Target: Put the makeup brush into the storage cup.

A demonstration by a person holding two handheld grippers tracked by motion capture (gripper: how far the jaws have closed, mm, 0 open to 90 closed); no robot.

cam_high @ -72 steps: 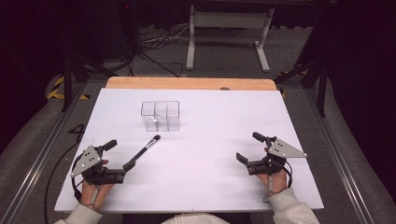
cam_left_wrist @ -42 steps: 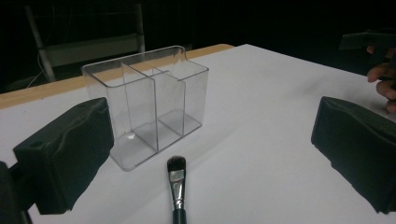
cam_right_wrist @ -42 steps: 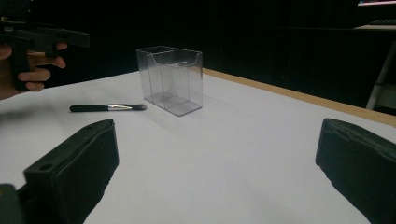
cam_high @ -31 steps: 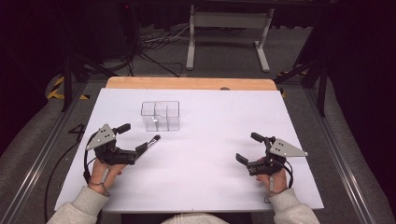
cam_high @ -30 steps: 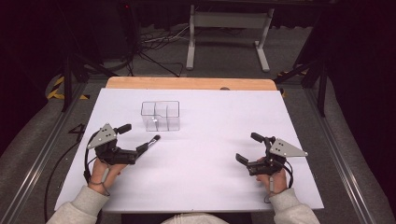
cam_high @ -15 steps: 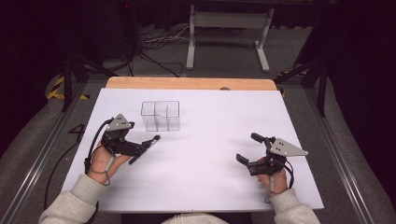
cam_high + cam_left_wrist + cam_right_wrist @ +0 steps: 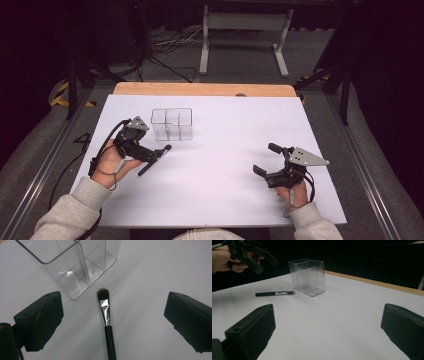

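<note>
Left gripper (image 7: pixel 145 150) held above the brush (image 7: pixel 107 322), jaws spread wide, one on each side of it, touching nothing. Between those jaws in the left gripper view: brush flat on the white table (image 7: pixel 155 270), dark bristles pointing away from the gripper, silver collar behind them, black handle running back toward the camera. Just past the bristle tip, close but apart from it, a clear box (image 7: pixel 75 267) with thin inner walls splitting it into compartments, standing upright. In the high view, brush (image 7: pixel 154 160) lying slantwise at the table's left part, its far end near the box (image 7: pixel 172 124), the left hand (image 7: pixel 116 161) and grey sleeve (image 7: pixel 70 212) coming in from the lower left corner, cable trailing off the table edge.

Right gripper (image 7: pixel 270 162) well apart at the table's right, low over the surface, jaws likewise wide apart and holding nothing. From the right gripper view, bare white table between its jaws, then the brush (image 7: pixel 275 293) lying flat, the box (image 7: pixel 307 277) just beyond its bristle end, and the left gripper (image 7: pixel 265 263) hovering above the handle end. Wooden edge (image 7: pixel 202 89) along the table's far side.
</note>
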